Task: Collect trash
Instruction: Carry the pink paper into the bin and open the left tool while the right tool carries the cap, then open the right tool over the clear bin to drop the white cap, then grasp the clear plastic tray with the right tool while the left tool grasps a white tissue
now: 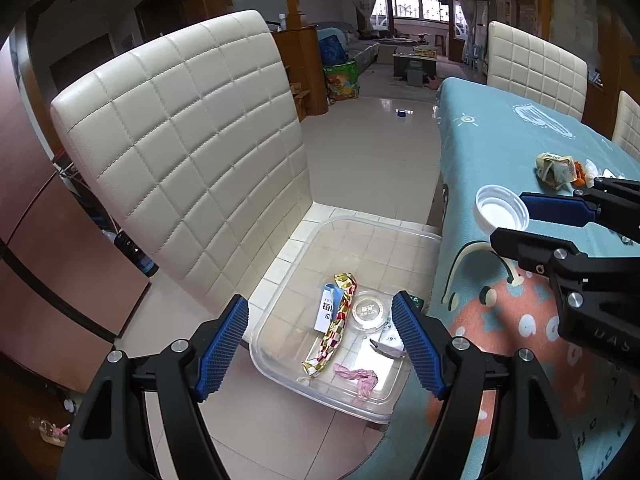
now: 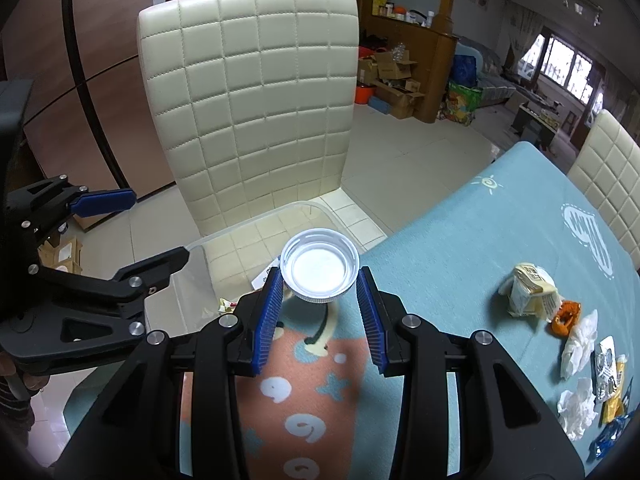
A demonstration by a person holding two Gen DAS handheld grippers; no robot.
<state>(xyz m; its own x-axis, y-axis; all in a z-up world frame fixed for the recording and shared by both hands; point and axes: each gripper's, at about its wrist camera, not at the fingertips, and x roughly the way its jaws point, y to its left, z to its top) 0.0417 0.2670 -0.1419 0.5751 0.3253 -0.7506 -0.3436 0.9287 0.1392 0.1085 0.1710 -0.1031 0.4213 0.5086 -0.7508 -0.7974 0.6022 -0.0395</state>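
A clear plastic bin [image 1: 276, 360] sits on the seat of a cream chair [image 1: 180, 140], against the table edge. In it lie a gold-and-red wrapper [image 1: 336, 328], a white-and-blue carton piece [image 1: 325, 312], a clear round lid [image 1: 372, 312] and a pink scrap [image 1: 360, 378]. My left gripper [image 1: 320, 300] hangs open above the bin with nothing between its pads. My right gripper [image 2: 319, 276] is shut on a white screw cap [image 2: 318, 270], open side up, above the table edge beside the bin. On the table lie a crumpled yellowish wrapper [image 2: 530, 290], an orange scrap [image 2: 566, 316] and white tissues [image 2: 580, 344].
The table [image 2: 460, 220] wears a teal cloth with a pink patch. More packets lie at its right edge, among them a yellow one [image 2: 612, 404] and a blue one [image 2: 608, 436]. Two more cream chairs [image 1: 536, 68] stand on the far side. Shiny tiled floor [image 1: 372, 148] lies beyond.
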